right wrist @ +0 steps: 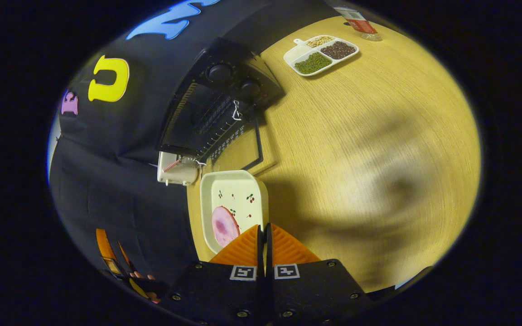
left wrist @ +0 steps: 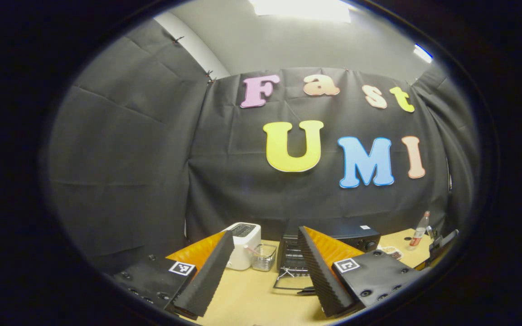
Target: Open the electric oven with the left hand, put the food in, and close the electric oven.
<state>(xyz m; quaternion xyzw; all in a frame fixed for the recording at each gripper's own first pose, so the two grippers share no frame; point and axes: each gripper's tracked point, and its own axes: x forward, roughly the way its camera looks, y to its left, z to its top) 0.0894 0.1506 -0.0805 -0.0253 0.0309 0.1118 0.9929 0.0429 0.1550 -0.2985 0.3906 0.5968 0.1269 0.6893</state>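
Left gripper view: left gripper [left wrist: 265, 276] is released, fingers spread wide, holding nothing.
Oven: electric oven [left wrist: 329, 246] stands ahead between the spread fingers, against the cloth wall; its door [left wrist: 290, 283] is already down, flat on the table [left wrist: 252, 299].
Beside the oven: white toaster [left wrist: 244, 244] and a clear cup [left wrist: 264, 256] lie ahead, toward the left finger.
Right gripper view: right gripper [right wrist: 264, 237] is clenched on the near rim of the white dish [right wrist: 236, 199], both fingers pressed together there.
Food: pink slice [right wrist: 224, 225] lies in the dish, just ahead of the fingertips, toward their left.
Path: oven mouth [right wrist: 211, 120] is farther ahead of the dish; compartment tray [right wrist: 321, 54] is well apart, ahead to the right.
Handling: dish looks stiff, glazed, probably ceramic, so rather heavy, slippery and breakable. A rim hold at one edge may let it tip; I judge a deep, level grip is best.
Hard to see: rim under the fingers is hidden; oven inside is dark; oven's right side is covered by the right finger in left gripper view.
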